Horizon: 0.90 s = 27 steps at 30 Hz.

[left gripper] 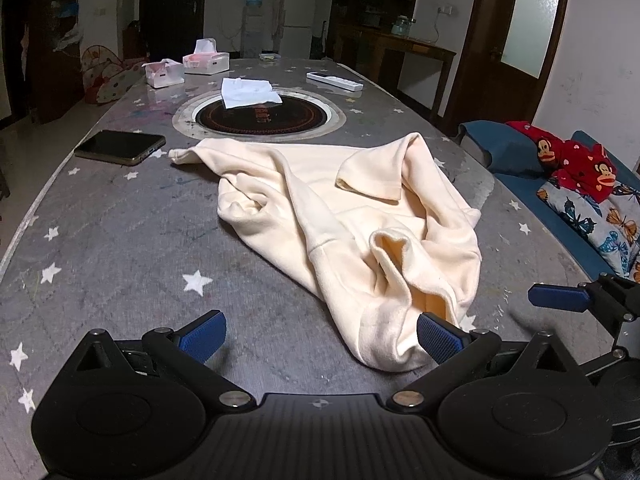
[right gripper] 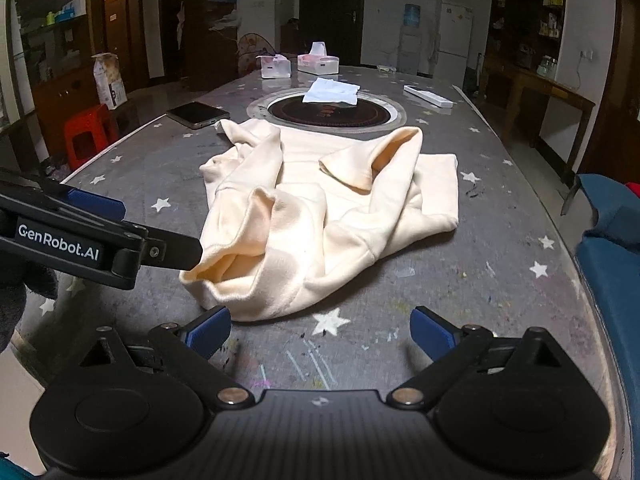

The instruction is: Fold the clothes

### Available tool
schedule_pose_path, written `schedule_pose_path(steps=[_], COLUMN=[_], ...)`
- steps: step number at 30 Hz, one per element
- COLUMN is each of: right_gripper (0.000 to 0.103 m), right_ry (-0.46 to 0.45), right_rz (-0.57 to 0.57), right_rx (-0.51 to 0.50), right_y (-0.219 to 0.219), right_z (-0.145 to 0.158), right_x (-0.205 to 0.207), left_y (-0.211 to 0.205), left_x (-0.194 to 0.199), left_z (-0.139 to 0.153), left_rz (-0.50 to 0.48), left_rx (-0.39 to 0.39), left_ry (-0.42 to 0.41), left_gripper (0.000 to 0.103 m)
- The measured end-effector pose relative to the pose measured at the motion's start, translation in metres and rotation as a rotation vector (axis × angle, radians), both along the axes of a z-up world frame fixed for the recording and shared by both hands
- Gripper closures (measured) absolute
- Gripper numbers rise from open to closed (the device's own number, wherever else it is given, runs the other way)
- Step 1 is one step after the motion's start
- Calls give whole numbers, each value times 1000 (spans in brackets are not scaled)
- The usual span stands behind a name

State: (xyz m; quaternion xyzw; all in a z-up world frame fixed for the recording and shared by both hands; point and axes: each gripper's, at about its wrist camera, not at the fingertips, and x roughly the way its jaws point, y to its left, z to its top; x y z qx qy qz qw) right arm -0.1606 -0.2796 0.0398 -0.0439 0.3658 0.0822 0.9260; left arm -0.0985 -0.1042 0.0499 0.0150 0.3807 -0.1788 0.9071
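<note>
Home, dining/living rm. Big oval table [left gripper: 100, 248] w/ star-print cover & built-in hotpot induction plate [left gripper: 260, 116] at 12 o'clock. Tissue boxes [left gripper: 206, 62], phone [left gripper: 120, 147], remote [left gripper: 334, 80] on it. Fridge [left gripper: 298, 16] + water dispenser [left gripper: 254, 12] at far wall, 12 o'clock. Red plastic stool [right gripper: 86, 134] at 10 o'clock; cushioned seat w/ kids' clothes [left gripper: 576, 160] at 3 o'clock.

White lettering "GenRobot.AI" runs along the black side of the left hand-held gripper [right gripper: 120, 236].
</note>
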Motion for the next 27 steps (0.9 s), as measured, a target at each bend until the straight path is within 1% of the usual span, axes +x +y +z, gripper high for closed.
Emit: schedule_pose_path(steps=[9,17,27], right_gripper=[8,10,14], right_ry=[5,-9,-31], right_rz=[6,11,1], right_rx=[2,4,-8], right_y=[-3,-6,-13], right_z=[2,8,16], right_x=[11,19,44], left_y=[-5,-7,-5], left_x=[10,19,40], left_z=[2,5,11], left_rz=[-10,-13,0], left_rx=[10,13,20], left_ry=[3,0,-15], left_gripper=[0,0,1])
